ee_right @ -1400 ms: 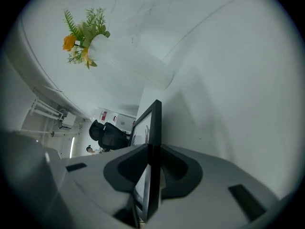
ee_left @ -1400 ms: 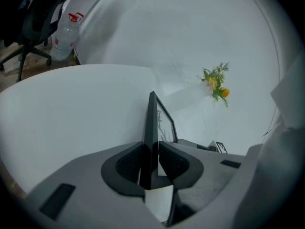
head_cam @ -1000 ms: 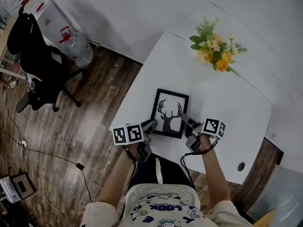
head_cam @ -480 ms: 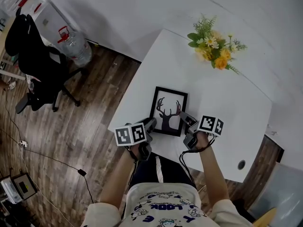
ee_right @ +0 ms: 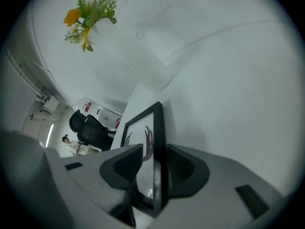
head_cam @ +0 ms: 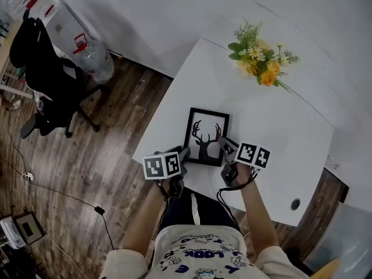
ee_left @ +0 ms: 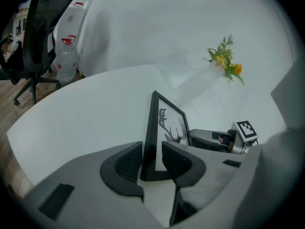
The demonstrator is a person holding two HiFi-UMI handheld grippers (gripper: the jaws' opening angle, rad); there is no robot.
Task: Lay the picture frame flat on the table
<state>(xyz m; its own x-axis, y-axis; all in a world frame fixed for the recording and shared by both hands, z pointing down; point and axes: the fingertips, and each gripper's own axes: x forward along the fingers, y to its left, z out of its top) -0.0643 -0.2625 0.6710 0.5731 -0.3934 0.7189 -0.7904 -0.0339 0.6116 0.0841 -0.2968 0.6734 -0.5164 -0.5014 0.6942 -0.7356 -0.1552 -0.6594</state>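
Straddling near corners of black rectangular picture frame with deer silhouette (head_cam: 207, 133) on white surface (head_cam: 273, 121): left gripper (head_cam: 186, 152), right gripper (head_cam: 223, 146); both jaws just opening, frame between, unpinched

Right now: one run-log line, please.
left gripper: jaws just opened wider, black-framed deer picture between | right gripper: same | picture: on white table
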